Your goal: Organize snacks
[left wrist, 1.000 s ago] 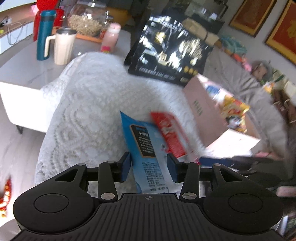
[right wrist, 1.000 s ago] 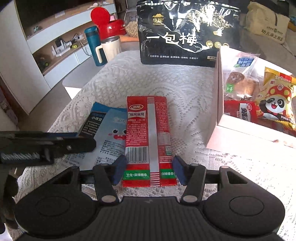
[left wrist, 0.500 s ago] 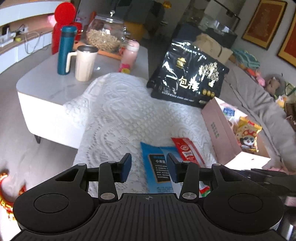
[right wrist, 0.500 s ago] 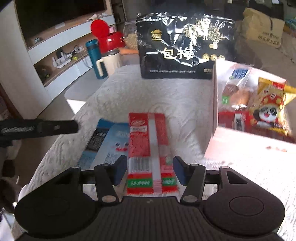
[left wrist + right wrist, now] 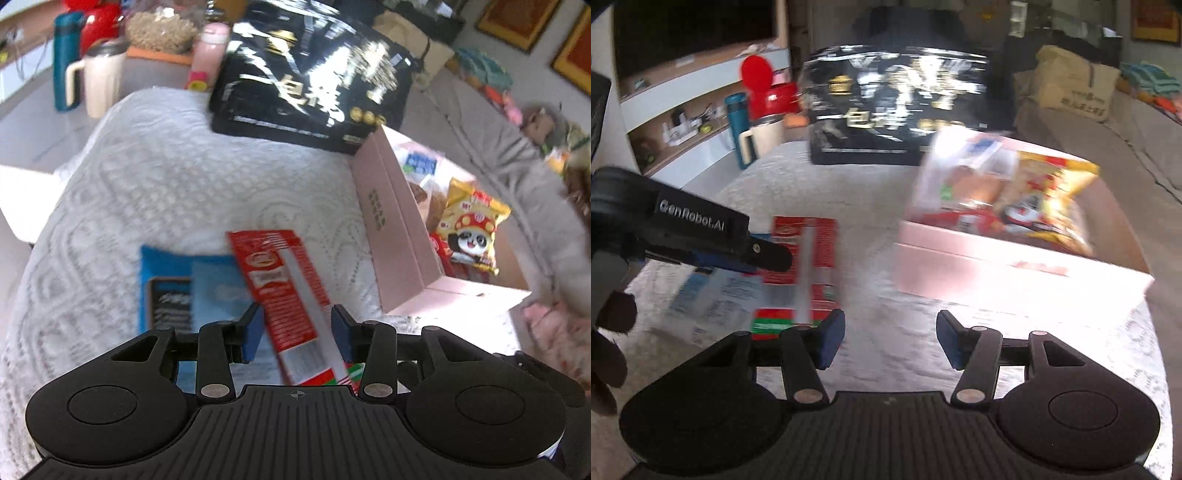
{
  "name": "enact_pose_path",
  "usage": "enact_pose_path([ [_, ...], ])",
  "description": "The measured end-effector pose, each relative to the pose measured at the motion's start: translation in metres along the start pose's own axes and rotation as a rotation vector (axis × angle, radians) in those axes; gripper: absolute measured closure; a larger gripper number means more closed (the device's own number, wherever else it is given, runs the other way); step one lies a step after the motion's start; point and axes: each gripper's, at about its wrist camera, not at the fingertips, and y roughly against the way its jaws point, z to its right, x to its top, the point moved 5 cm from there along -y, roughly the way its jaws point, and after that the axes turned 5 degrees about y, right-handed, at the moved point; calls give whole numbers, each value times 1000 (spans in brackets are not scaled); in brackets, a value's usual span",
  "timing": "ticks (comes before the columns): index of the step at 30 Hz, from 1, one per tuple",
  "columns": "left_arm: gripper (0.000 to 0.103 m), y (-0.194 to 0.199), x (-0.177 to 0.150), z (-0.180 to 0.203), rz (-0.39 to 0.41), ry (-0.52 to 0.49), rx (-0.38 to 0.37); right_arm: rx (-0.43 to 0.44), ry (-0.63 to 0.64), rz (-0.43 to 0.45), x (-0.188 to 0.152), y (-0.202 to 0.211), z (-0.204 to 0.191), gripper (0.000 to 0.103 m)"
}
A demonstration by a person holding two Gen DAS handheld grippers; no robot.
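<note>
left gripper: fingers open around red spicy-strip packet; closing may also snag blue packet beneath.
right gripper: fingers open, holding nothing.

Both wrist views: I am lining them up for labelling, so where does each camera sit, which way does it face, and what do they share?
Left wrist: on the left gripper, looking forward and down at the red snack packet between its open fingers; only those fingers show.
Right wrist: on the right gripper, facing the pink box; its open fingers, the left gripper and a dark gloved hand show.
Shared: red packet, blue packet, pink box, black bag, white lace cloth.
</note>
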Motion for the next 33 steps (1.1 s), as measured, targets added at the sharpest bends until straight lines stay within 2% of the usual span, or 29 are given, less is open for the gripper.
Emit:
enact_pose_path([
  [1,53,-5,-1,9,-9,-39,42,-12,-9,5,-4,-1,5,48],
  [3,53,-14,-5,23,-18,-124,116,-25,-30,4,-13,-5,14,48],
  [5,49,-23,-12,35,-35,-186,154,-13,-60,3,-23,-9,20,48],
  [8,47,-26,-16,43,8,-239,189,14,-91,58,-30,-1,27,48],
  [13,47,-26,-17,44,18,-240,197,21,-160,75,-34,2,39,48],
  [19,46,-31,-14,51,11,-185,230,20,-159,80,-37,2,38,47],
  [21,41,-37,-10,52,-8,-159,228,22,-160,80,-38,2,39,47],
  [22,33,-41,-9,52,-30,-148,227,23,-161,81,-38,2,39,47],
  [23,27,-44,-9,55,-36,-167,229,24,-162,81,-38,2,39,47],
  [24,26,-47,-11,59,-44,-200,244,24,-164,82,-38,2,39,47],
  [26,26,-49,-16,65,-32,-251,283,25,-165,81,-38,1,39,47],
  [27,26,-49,-17,65,-29,-244,286,25,-164,81,-38,1,39,47],
  [30,27,-47,-16,60,-19,-234,259,24,-163,81,-38,1,39,46],
  [33,31,-42,-19,54,25,-226,229,24,-163,82,-38,1,39,46],
])
